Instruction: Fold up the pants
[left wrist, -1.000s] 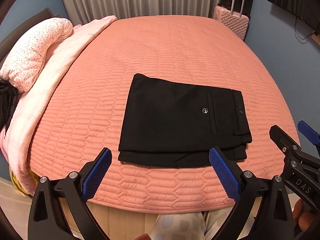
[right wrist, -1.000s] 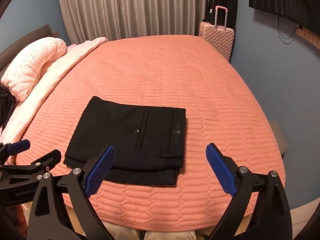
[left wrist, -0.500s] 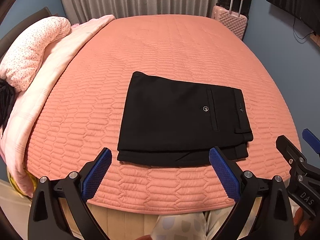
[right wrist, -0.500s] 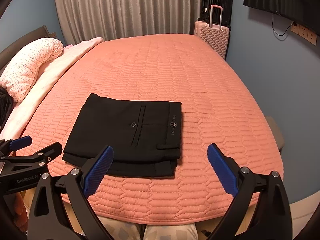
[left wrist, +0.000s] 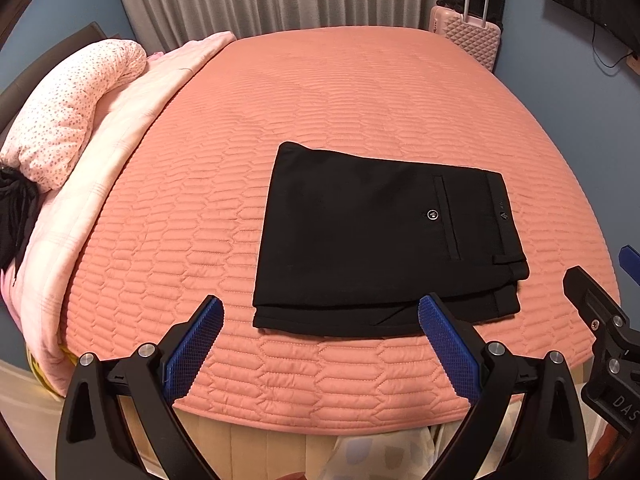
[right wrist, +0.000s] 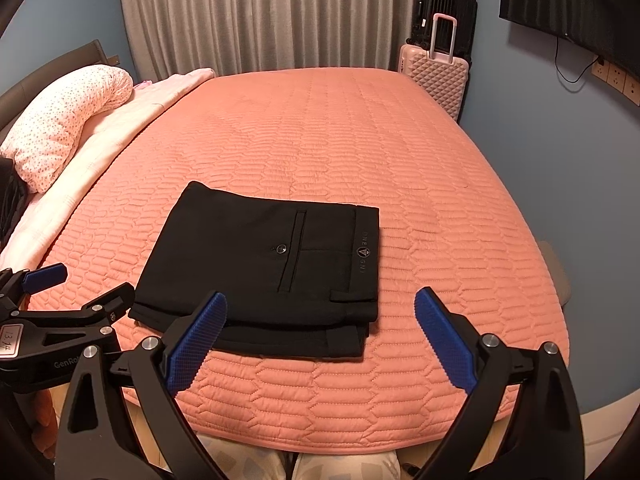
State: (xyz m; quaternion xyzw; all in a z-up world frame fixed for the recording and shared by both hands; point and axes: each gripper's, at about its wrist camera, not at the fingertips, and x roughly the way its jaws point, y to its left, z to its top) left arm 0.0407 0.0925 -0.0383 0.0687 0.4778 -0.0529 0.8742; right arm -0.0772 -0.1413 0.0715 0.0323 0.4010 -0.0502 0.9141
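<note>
The black pants [left wrist: 384, 240] lie on the bed [left wrist: 360, 100], near the front edge, just in front of me. They are already folded into a small flat square, with the pocket button and the waistband on top. One lower layer sticks out a little at the front. I think the folding is done, or almost done. At most I could tidy that bottom layer.

My left hand-held gripper [left wrist: 320, 344] hangs over the front edge of the bed. Its blue pads are wide apart and hold nothing. My right hand-held gripper [right wrist: 320, 340] is the same, spread wide and empty.

There is lots of bare bed behind and beside the pants. The pink blanket [left wrist: 132, 120] and the spotted pillow [left wrist: 72, 108] are far off on the left. The pink suitcase [right wrist: 436, 76] stands past the far corner.
</note>
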